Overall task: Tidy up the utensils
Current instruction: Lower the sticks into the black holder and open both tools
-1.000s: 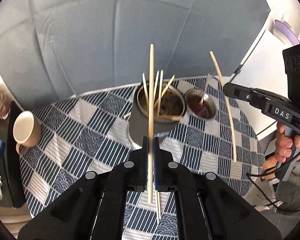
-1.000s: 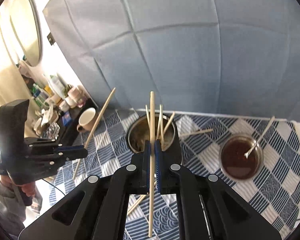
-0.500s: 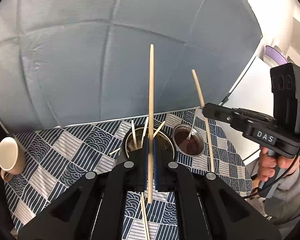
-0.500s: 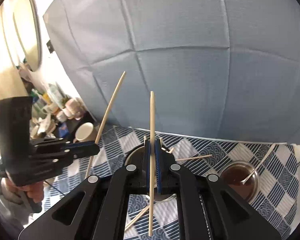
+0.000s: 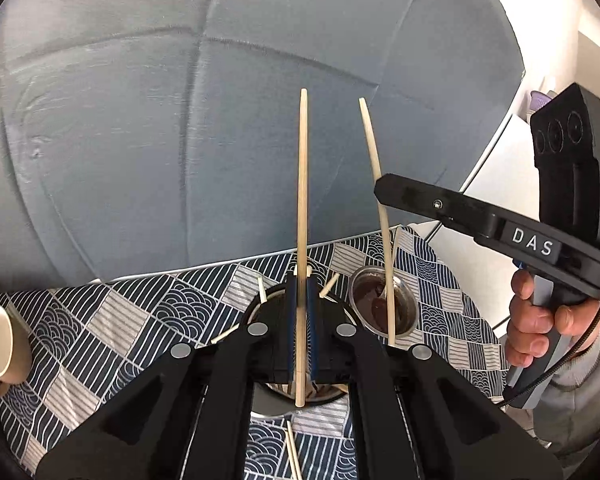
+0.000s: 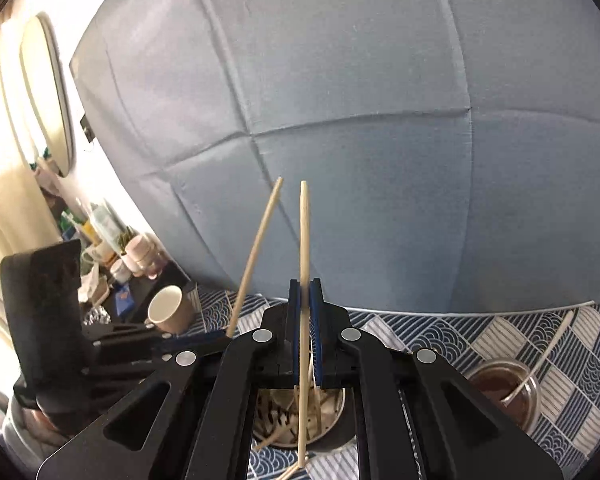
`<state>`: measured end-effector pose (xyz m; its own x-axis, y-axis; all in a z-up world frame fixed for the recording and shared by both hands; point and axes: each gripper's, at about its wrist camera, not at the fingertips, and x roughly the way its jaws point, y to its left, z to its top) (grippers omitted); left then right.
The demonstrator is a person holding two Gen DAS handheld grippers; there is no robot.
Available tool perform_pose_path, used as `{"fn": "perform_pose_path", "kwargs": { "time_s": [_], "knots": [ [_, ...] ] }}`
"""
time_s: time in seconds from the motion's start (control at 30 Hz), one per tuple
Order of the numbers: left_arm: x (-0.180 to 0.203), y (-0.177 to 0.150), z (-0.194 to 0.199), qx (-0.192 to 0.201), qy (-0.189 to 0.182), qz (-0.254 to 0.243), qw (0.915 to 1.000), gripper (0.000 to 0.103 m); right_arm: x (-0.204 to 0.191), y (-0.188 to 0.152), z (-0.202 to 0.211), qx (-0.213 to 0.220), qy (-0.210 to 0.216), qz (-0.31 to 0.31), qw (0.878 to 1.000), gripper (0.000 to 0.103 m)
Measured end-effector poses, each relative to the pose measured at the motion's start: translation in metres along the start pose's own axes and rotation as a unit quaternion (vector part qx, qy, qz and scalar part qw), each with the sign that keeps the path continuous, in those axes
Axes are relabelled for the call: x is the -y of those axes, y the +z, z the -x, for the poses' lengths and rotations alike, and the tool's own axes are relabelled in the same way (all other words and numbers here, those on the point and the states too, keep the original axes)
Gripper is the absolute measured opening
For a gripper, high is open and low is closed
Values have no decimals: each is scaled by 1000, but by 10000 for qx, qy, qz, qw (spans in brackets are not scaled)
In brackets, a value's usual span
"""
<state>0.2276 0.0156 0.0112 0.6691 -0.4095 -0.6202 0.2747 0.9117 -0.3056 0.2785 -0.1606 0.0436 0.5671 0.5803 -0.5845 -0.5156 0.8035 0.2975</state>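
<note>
Chopsticks, slim pale wood: left claw [image 5: 301, 312] pinches one [image 5: 302, 208], "DAS"-lettered right claw [image 6: 305, 316] pinches another [image 6: 304, 264] above steel bowl [image 6: 332, 408].

A grey-blue upholstered panel [image 6: 340, 120], quilted by stitched seams into large squares, fills the backdrop behind a table covered with a navy-and-white patterned cloth [image 5: 132, 320]. To the left, an oval mirror [image 6: 46, 92] hangs on a pale wall washed in warm light, above a dark side shelf [image 6: 140, 292] crowded with small bottles and jars. On the other side of the panel stands a plain white surface [image 5: 496, 184] in bright light.
</note>
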Motion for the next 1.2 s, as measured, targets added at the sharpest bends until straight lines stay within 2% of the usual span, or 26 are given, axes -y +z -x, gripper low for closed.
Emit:
{"fn": "perform_pose_path", "kwargs": {
  "time_s": [0.27,0.4,0.53,0.77,0.83,0.93,0.97,1.0,1.13,1.2],
  "knots": [
    [-7,-3,-23,139,1,-1,9999,5,9,-2,-8,403,226,-137,9988,5],
    [-5,-11,-29,207,-79,-115,9997,5,15,-12,-17,345,242,-223,9989,5],
    [-3,-19,-38,113,-90,-248,9996,5,21,-26,-27,141,37,-286,9995,5],
    [-16,-30,-35,172,-114,181,9996,5,23,-42,-30,-63,-56,-338,9994,8],
    [-17,-30,-31,179,-34,197,9996,12,23,-42,-28,-45,-98,-305,9995,9],
    [-22,-30,-26,239,72,242,9994,30,22,-40,-23,-8,-149,-323,9994,10],
    [-22,-30,-22,253,117,251,9993,38,22,-40,-21,-3,-145,-359,9992,17],
    [-23,-30,-20,262,167,245,9992,39,23,-40,-19,1,-144,-383,9992,24],
    [-23,-33,-12,215,373,139,9990,45,21,-39,-10,51,-259,-366,9990,31],
    [-23,-36,-9,204,468,105,9986,56,20,-39,-7,45,-297,-367,9989,39]
  ]
}}
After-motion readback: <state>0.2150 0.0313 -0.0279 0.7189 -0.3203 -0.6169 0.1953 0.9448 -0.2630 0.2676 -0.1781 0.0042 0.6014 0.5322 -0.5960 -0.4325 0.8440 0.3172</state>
